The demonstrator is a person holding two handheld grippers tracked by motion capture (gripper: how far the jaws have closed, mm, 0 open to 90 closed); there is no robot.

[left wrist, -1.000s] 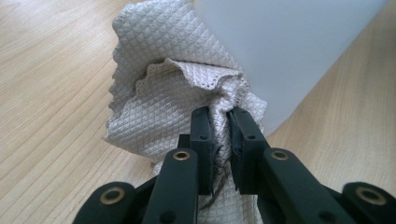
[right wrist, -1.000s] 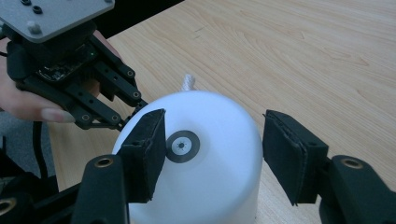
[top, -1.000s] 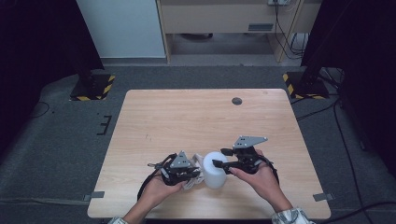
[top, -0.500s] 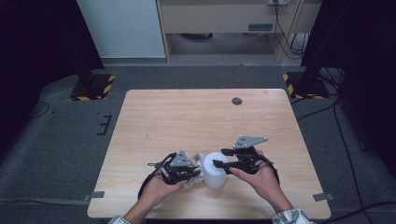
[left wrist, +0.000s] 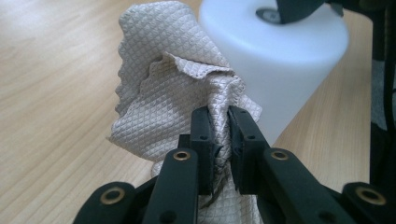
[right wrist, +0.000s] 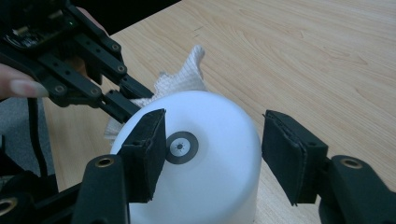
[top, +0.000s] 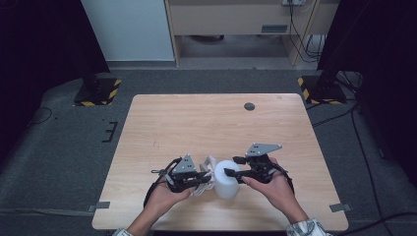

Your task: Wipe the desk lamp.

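Cloth (left wrist: 163,93), soft and limp, is bunching in the pinched-tight left gripper (left wrist: 221,122); the right gripper (right wrist: 212,154) is straddling the smooth, light-looking white cup (right wrist: 205,186), jaws half-spread, grip uncertain.

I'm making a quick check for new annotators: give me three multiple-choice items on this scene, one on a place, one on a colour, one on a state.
1. Where on the table does the cup stand?
A. near the far edge
B. near the person's edge
C. at the left corner

2. What colour is the cup?
A. white
B. red
C. black

3. What is the left gripper doing?
A. hanging open over bare wood
B. shut on the cloth
C. gripping the cup

Answers:
1 B, the high view shows it close to the near edge between the hands.
2 A, its wall and base show white in every view.
3 B, the left gripper view shows its fingers pinching a fold of cloth.
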